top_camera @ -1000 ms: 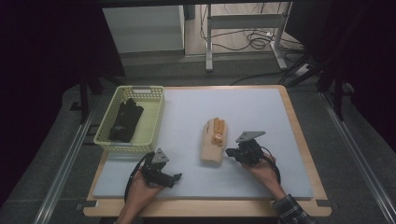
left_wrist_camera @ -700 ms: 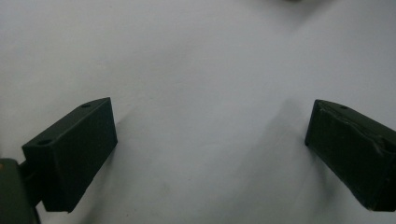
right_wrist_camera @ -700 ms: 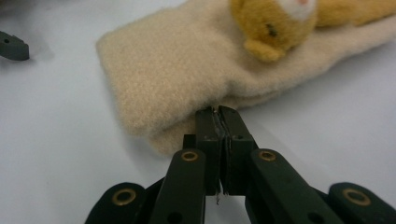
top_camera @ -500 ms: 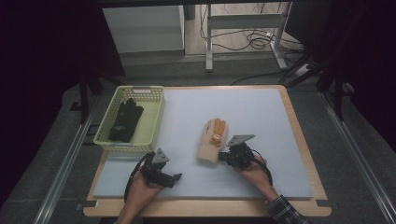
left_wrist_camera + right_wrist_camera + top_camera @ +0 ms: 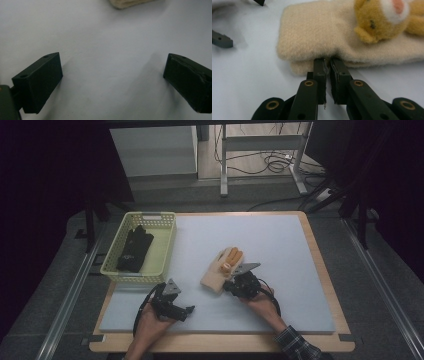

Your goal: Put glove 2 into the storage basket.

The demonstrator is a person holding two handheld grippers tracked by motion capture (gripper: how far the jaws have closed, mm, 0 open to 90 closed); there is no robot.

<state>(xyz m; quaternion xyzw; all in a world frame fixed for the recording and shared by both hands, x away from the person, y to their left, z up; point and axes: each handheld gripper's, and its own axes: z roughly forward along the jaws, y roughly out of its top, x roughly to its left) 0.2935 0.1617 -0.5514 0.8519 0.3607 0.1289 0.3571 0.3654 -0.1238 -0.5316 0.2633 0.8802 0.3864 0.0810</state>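
Cream fleece makes up the glove (image 5: pixel 220 272) that lies flat on the grey mat (image 5: pixel 280 245) covering the bench, a little toward the near edge from the middle and angled so its cuff points to the near left corner. A small orange-yellow plush animal (image 5: pixel 382 18) sits on its upper side, toward the finger end. The right gripper (image 5: pixel 239 284) has its tips pushed against the cuff edge of the glove; in the right gripper view its jaws stand almost together, only a thin slit between them, and their ends meet the folded fleece edge. Whether any fabric is caught between them cannot be told.

The left gripper (image 5: pixel 186 309) rests on the mat near the near left corner, well apart from the glove, held by the person's left hand (image 5: pixel 150 330). In the left gripper view its jaws stand wide apart with bare mat between them, and a bit of the cream cuff shows at the top of that view.

Near the far left corner a pale yellow plastic basket (image 5: pixel 165 251) sits on the bench edge, and a black glove (image 5: pixel 134 249) lies inside it.
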